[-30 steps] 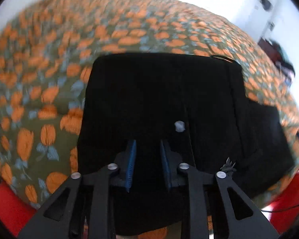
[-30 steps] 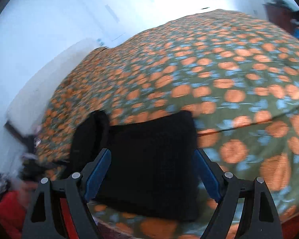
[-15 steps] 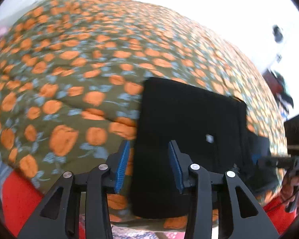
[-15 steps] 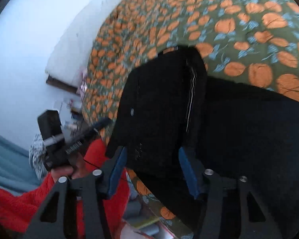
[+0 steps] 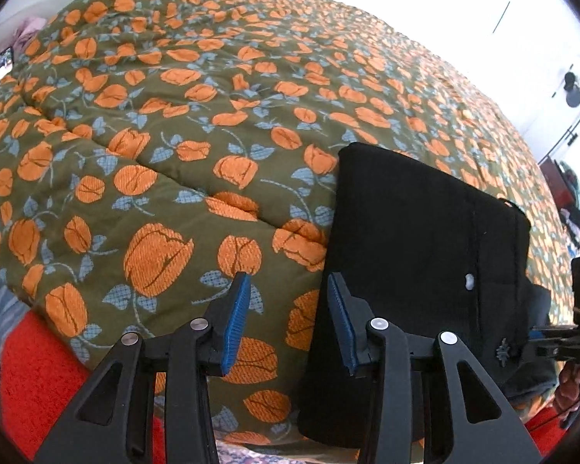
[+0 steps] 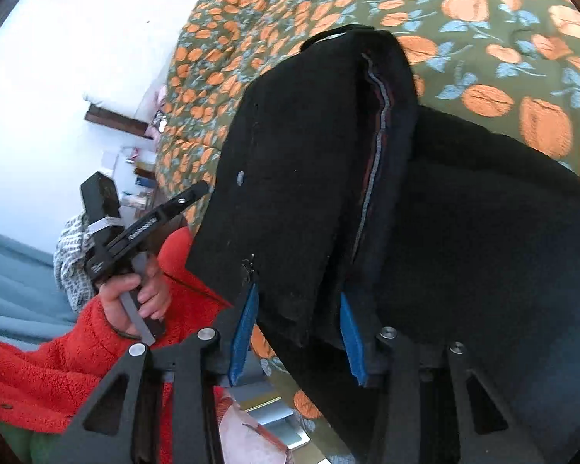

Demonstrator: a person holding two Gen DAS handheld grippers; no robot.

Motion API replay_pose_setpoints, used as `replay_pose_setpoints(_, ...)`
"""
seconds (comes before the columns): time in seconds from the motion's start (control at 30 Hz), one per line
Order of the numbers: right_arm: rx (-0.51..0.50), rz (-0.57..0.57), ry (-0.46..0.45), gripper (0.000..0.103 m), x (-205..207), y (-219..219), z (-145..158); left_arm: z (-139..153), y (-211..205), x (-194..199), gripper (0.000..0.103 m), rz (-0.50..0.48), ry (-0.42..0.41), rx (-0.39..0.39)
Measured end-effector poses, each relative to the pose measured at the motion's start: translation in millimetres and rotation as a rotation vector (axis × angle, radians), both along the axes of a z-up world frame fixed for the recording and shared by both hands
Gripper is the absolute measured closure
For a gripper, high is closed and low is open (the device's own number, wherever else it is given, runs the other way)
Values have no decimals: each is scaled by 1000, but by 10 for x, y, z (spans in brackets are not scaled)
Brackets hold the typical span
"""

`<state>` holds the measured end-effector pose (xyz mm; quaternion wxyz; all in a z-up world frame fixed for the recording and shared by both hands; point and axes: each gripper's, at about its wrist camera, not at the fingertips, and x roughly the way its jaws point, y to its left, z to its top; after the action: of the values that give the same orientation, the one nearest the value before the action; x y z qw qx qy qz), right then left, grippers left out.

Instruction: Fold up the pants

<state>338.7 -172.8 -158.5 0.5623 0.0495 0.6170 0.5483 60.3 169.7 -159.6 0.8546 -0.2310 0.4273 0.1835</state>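
Observation:
The black pants (image 5: 425,270) lie folded into a thick rectangle near the front edge of the bed, at the right of the left wrist view. My left gripper (image 5: 290,323) is open and empty, hovering over the quilt just left of the pants' left edge. In the right wrist view the pants (image 6: 301,178) fill the centre, with a folded stack edge showing a grey seam. My right gripper (image 6: 299,334) is open, its blue pads on either side of the stack's near corner without clamping it. The left gripper (image 6: 143,228) shows at the left of the right wrist view.
The bed carries a green quilt (image 5: 174,135) with orange flowers, bulging and wrinkled. The person's red fleece sleeve (image 6: 58,355) and hand are at the lower left of the right wrist view. The right gripper's hand (image 5: 572,348) shows at the left wrist view's right edge. White walls lie beyond.
My left gripper has drawn off the pants to the left and opened wider. My right gripper has turned, come in low at the pants' near corner and narrowed its opening.

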Motion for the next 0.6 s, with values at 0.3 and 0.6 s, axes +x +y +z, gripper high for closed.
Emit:
replay_pose_setpoints(0.3,-55,-15,-60,68,-41,76,32,-75,87,-8,52,34,8,-22)
replay_pose_setpoints(0.6,-48,-49,-157,83,-152,-21,331,-99,175,-64,51,76,8,-45)
